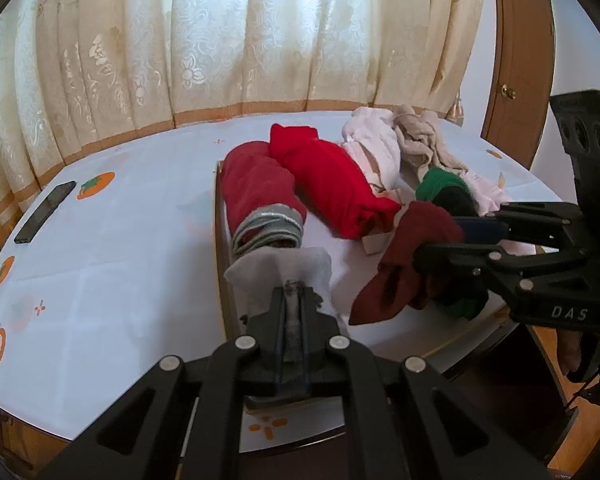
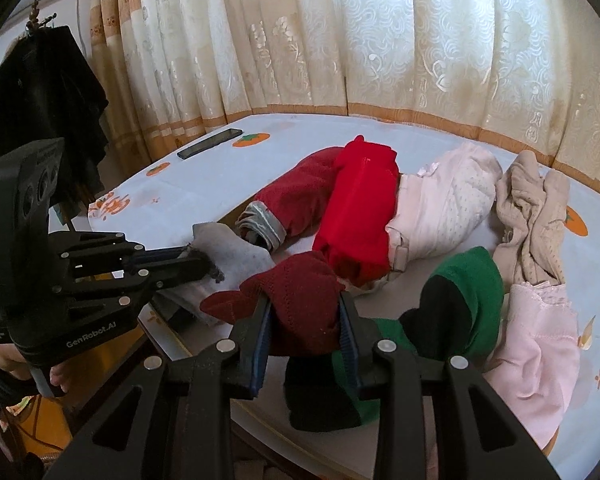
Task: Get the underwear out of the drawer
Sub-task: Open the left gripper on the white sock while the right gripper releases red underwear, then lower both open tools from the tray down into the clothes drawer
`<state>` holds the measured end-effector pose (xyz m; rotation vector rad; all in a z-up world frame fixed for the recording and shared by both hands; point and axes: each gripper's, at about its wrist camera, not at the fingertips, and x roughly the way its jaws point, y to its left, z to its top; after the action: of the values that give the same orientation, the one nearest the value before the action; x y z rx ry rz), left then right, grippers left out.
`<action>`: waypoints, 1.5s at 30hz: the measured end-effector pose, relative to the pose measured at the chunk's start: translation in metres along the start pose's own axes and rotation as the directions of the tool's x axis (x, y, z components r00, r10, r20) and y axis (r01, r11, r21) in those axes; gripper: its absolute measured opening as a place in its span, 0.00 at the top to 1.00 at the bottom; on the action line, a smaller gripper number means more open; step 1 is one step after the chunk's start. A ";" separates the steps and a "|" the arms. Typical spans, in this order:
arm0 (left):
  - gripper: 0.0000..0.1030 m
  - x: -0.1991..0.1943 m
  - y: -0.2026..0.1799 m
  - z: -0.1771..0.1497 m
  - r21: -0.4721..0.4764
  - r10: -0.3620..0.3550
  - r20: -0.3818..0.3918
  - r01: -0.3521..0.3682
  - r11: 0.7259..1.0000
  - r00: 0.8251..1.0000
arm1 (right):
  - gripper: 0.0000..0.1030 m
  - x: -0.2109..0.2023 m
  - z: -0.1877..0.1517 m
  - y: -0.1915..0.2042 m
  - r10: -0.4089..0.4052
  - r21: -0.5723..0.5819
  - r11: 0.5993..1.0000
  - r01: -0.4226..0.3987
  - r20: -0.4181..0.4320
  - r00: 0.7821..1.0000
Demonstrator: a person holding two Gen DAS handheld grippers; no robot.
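Both grippers loaded, and that dark red piece looks ready to slip.

The right gripper (image 2: 304,316) is clamped on a bunched dark red garment (image 2: 300,292), low centre in the right wrist view, its long axis running left to right with a loose tail pointing lower left. My guess is the pads only have a fold, so a quick lift could let it slide out, or the tail could drag the green and black garment (image 2: 456,300) just beside it. The left gripper (image 1: 296,304) is pinched tight on a thin white cloth (image 1: 280,268) in the lower middle, right at the drawer's wooden edge (image 1: 220,240).
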<state>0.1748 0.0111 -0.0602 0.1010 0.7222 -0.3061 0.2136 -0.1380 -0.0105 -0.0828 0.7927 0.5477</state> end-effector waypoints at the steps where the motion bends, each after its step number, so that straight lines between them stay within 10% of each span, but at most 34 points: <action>1: 0.96 0.000 0.000 0.000 0.001 0.001 0.000 -0.001 1.000 1.000 | 0.66 0.001 -0.001 0.000 0.000 0.001 1.000 0.000 -0.001 1.000; 19: 0.89 0.000 0.002 -0.004 -0.005 0.011 0.001 -0.011 1.000 1.000 | 0.61 0.000 -0.006 0.000 -0.002 0.014 1.000 0.002 -0.003 1.000; 22: 0.76 -0.004 0.002 -0.004 -0.009 0.009 0.008 -0.009 1.000 1.000 | 0.41 -0.001 -0.006 0.002 0.002 0.010 1.000 -0.002 -0.011 1.000; 29: 0.52 -0.029 0.001 -0.012 -0.026 -0.007 0.058 0.008 1.000 0.998 | 0.38 -0.023 -0.013 0.007 -0.034 -0.007 0.999 0.034 0.007 0.999; 45: 0.48 -0.054 -0.021 -0.052 -0.024 -0.084 0.037 0.085 0.996 0.996 | 0.37 -0.073 -0.067 0.015 -0.013 -0.030 0.999 0.012 -0.062 0.998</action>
<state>0.0970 0.0142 -0.0629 0.0407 0.6952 -0.3781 0.1202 -0.1748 -0.0053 -0.1322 0.8441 0.5471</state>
